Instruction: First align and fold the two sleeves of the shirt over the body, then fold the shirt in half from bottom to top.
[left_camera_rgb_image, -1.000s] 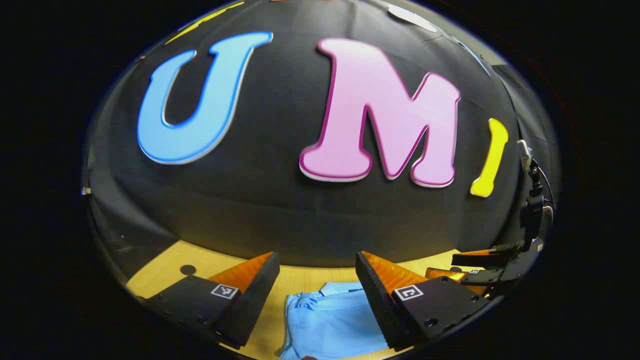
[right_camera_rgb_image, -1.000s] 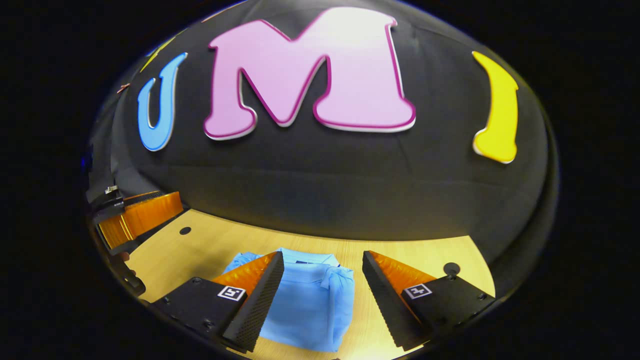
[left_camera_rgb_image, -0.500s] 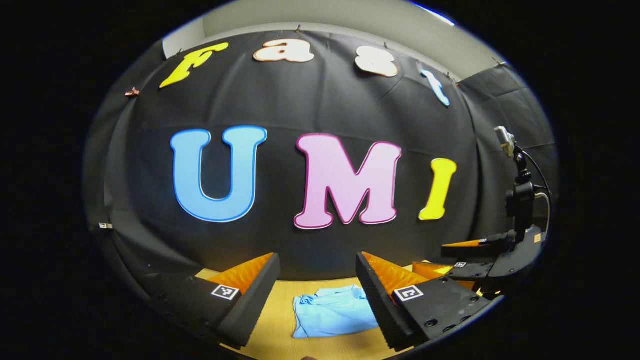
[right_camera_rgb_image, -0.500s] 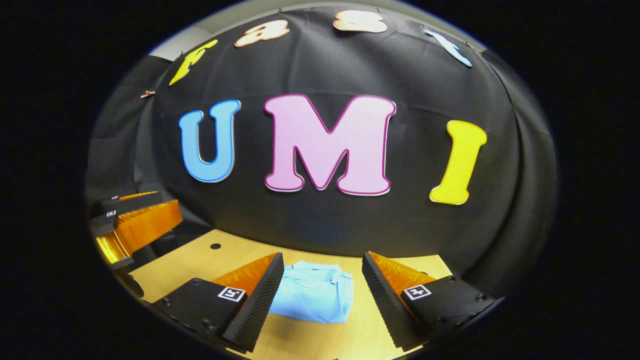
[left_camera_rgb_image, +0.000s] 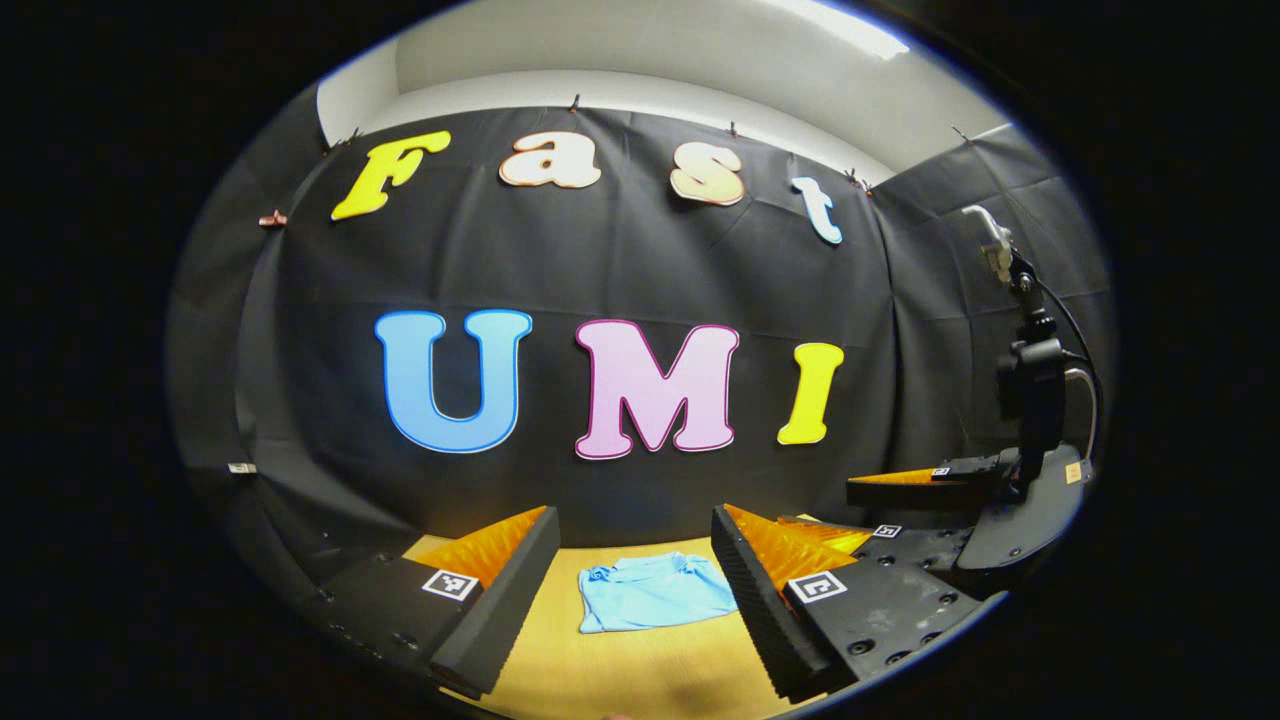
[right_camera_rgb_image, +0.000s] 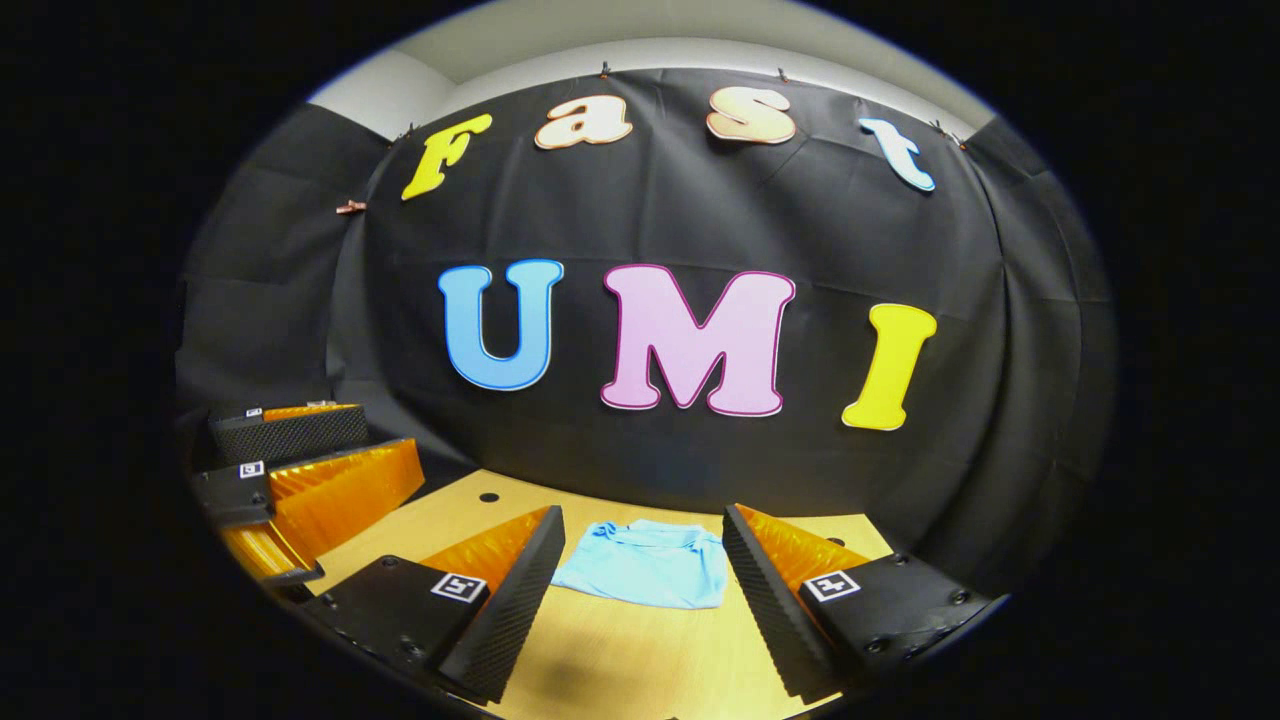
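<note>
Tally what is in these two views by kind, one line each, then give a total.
Folded blue shirt: 1
Wooden table: 1
Claws: 2, the left claw and the right claw, both open and clear of the shirt
Total: 4

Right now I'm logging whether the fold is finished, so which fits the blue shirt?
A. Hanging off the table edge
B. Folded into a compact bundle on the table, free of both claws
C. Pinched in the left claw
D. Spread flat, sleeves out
B: the shirt lies folded on the table, beyond the open left claw and right claw.
</note>
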